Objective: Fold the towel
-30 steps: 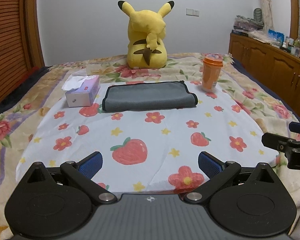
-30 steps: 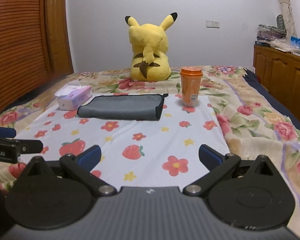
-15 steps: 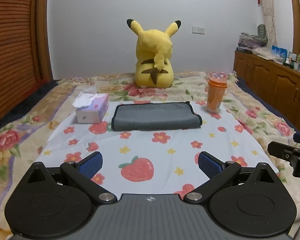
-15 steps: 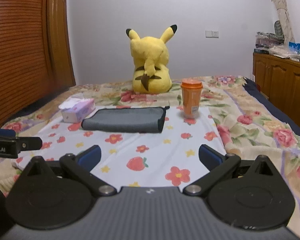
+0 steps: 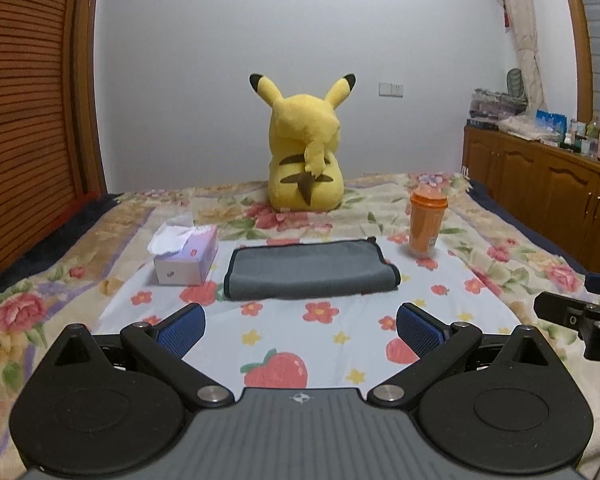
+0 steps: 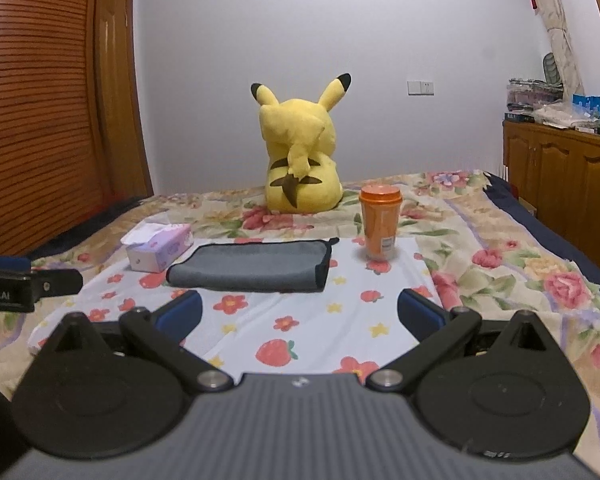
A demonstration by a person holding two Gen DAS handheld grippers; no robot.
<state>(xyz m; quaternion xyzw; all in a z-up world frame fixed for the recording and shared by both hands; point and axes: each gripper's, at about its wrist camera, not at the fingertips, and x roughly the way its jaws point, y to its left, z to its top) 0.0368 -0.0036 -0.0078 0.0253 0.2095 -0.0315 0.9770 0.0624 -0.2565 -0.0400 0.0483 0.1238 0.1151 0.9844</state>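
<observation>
A grey towel point(image 5: 308, 270) with a dark border lies folded flat on the white strawberry-print sheet point(image 5: 292, 336); it also shows in the right wrist view point(image 6: 252, 266). My left gripper point(image 5: 300, 328) is open and empty, held well back from the towel. My right gripper point(image 6: 300, 316) is open and empty, also well back from the towel. Part of the right gripper's body shows at the right edge of the left wrist view point(image 5: 580, 316). Part of the left gripper's body shows at the left edge of the right wrist view point(image 6: 24, 284).
A tissue box point(image 5: 186, 258) sits left of the towel, an orange cup point(image 5: 426, 222) to its right, and a yellow plush toy point(image 5: 306, 156) behind it. A wooden cabinet point(image 5: 548, 196) stands along the right wall; a slatted wooden wardrobe point(image 5: 24, 120) on the left.
Both grippers have pulled back and tilted up, so the towel and bed sit lower and farther in both views. The towel has not moved. Both jaws stay open.
</observation>
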